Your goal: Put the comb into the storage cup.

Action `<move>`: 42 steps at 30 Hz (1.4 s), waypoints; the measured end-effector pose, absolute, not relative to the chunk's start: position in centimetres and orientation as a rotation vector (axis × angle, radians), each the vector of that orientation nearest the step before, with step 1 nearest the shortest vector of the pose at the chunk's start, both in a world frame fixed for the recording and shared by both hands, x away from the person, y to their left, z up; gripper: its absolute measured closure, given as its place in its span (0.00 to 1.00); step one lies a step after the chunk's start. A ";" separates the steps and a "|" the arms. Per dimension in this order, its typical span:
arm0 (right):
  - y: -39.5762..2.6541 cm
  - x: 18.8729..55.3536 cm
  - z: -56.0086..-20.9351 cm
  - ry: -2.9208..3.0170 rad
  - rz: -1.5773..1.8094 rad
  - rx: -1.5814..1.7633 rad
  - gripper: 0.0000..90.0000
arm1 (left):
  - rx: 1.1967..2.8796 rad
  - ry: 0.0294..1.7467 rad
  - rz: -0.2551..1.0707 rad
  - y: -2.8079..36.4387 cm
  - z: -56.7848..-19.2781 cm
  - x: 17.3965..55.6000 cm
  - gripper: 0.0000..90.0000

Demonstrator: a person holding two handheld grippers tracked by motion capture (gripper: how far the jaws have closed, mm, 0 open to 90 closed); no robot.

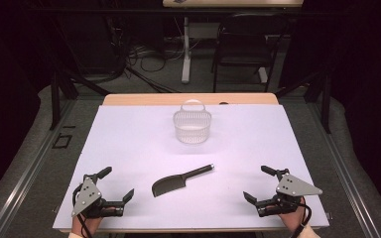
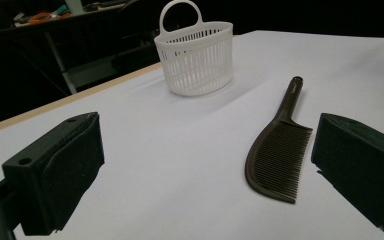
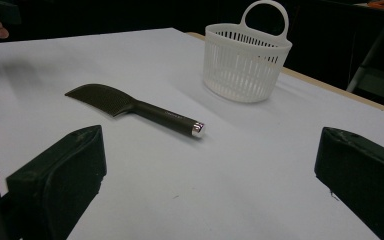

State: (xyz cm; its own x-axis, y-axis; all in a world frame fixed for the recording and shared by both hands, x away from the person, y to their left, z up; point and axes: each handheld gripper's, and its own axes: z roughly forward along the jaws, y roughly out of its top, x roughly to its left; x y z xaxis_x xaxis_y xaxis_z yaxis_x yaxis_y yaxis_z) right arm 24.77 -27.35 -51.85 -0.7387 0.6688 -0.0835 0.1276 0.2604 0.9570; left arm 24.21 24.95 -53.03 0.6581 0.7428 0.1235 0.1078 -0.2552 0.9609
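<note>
A dark comb (image 1: 176,183) lies flat on the white worktop (image 1: 129,144), near the front edge and about midway between the two hands, its handle pointing away to the right and its toothed blade toward the left tool. Beyond it, toward the far middle of the worktop and well apart from the comb, stands a white slotted basket (image 1: 192,126) with a loop handle, upright and, as far as I can see, with nothing in it.

The left tool (image 1: 113,184) rests at the near left corner with its jaws spread wide and nothing between them; the right tool (image 1: 262,184) sits at the near right corner, likewise wide and holding nothing. From the left gripper view the comb (image 2: 279,152) lies just ahead, close to one jaw.

To my eye the work has not begun: the pick-up of the comb is the step at hand, most likely to drop it into the basket. Either tool would have to reach in toward the middle, come down over the slim handle and close on it; it lies so low that the jaws must nearly skim the surface.

Nothing stands between comb and basket. Beyond the worktop are a dark chair (image 1: 243,44), a table leg and loose cables on the floor.
</note>
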 end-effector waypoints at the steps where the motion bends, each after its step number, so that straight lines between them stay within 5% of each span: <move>1: -27.3 24.8 -51.8 2.058 1.494 0.720 0.00 | 1.749 0.688 0.703 25.0 -53.0 24.2 0.01; 42: -27.2 25.0 -52.0 2.080 1.476 0.734 0.00 | 1.895 0.723 0.561 18.8 -51.9 28.5 0.00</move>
